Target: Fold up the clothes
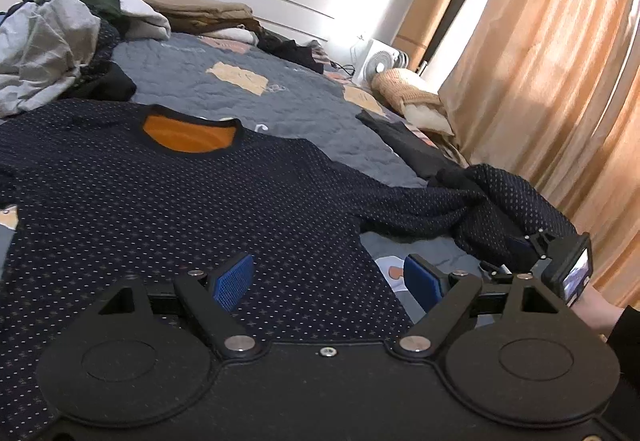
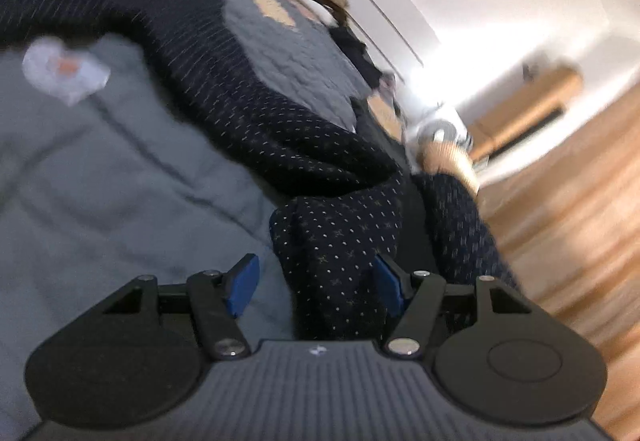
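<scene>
Two blue-padded fingers of the left hand-held gripper (image 1: 330, 283) stand wide apart and empty above the dark navy dotted knit sweater (image 1: 168, 193) spread flat on the grey quilted bed (image 1: 256, 89). From the right wrist, blurred, the right hand-held gripper (image 2: 316, 287) stands partly open around the sweater's bunched sleeve (image 2: 340, 241); the fabric seems to lie loose between the pads.

Your navy dotted sweater (image 1: 160, 201) lies flat across the frame's middle left, orange-lined collar (image 1: 188, 135) at upper centre; its sleeve (image 1: 460, 209) is bunched at middle right.
</scene>
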The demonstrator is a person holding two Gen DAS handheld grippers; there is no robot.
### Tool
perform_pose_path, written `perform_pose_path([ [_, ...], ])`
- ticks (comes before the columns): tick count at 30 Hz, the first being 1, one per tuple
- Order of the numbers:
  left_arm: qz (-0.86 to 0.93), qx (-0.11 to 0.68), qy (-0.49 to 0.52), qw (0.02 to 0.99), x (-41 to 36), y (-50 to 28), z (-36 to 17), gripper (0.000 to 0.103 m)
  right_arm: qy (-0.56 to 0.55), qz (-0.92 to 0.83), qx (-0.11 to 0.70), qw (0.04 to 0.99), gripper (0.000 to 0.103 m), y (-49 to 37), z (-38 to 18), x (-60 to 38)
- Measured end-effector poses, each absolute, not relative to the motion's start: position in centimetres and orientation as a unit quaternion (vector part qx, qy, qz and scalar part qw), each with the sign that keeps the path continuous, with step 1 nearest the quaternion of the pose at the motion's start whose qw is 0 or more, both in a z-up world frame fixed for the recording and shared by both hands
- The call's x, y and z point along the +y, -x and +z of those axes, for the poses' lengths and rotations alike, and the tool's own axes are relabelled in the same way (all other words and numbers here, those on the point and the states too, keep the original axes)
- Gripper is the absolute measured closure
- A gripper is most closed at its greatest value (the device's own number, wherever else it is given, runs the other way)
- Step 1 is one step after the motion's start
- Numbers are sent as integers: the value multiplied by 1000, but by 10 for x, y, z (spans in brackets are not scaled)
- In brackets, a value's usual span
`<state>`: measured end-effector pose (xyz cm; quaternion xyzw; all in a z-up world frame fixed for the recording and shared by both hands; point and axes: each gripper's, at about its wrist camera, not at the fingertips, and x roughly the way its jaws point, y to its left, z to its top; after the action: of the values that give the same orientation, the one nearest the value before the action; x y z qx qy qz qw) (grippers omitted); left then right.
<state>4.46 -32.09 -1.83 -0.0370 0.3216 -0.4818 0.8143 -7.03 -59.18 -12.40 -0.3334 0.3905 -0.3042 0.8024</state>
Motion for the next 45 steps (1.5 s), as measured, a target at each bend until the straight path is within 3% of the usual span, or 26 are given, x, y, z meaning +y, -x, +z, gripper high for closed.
perform_pose_path([
  [8,-485,330,26,809,-335,-40,-26,22,357,-316,396,785,46,64,-134,-608],
  [9,-485,331,24,809,-336,-39,-27,22,352,-319,397,785,51,63,-134,-611],
  [12,-484,335,19,808,-338,-39,-30,22,336,-328,398,788,94,61,-133,-619],
  [15,-482,336,16,809,-340,-40,-32,22,295,-335,372,814,96,66,-116,-622],
  [18,-480,338,18,809,-340,-41,-33,22,176,-368,305,861,96,81,-72,-633],
  [21,-481,339,19,808,-340,-40,-33,22,-50,-375,200,904,96,117,-26,-667],
  [24,-485,339,16,806,-340,-38,-33,22,-293,-343,76,889,96,161,-9,-712],
  [26,-485,339,14,806,-341,-36,-34,22,-373,-339,23,863,95,183,-10,-733],
  [29,-485,341,12,805,-341,-36,-34,22,-341,-394,28,853,89,193,-8,-735],
  [31,-485,341,13,805,-341,-37,-34,22,-302,-434,48,848,72,195,-3,-731],
  [34,-486,343,13,804,-341,-37,-34,22,-217,-474,59,851,58,198,14,-716],
  [38,-488,342,11,803,-342,-36,-34,22,-108,-489,95,860,55,191,40,-695],
  [45,-499,337,11,798,-345,-28,-31,22,-209,-413,150,874,53,187,36,-657],
])
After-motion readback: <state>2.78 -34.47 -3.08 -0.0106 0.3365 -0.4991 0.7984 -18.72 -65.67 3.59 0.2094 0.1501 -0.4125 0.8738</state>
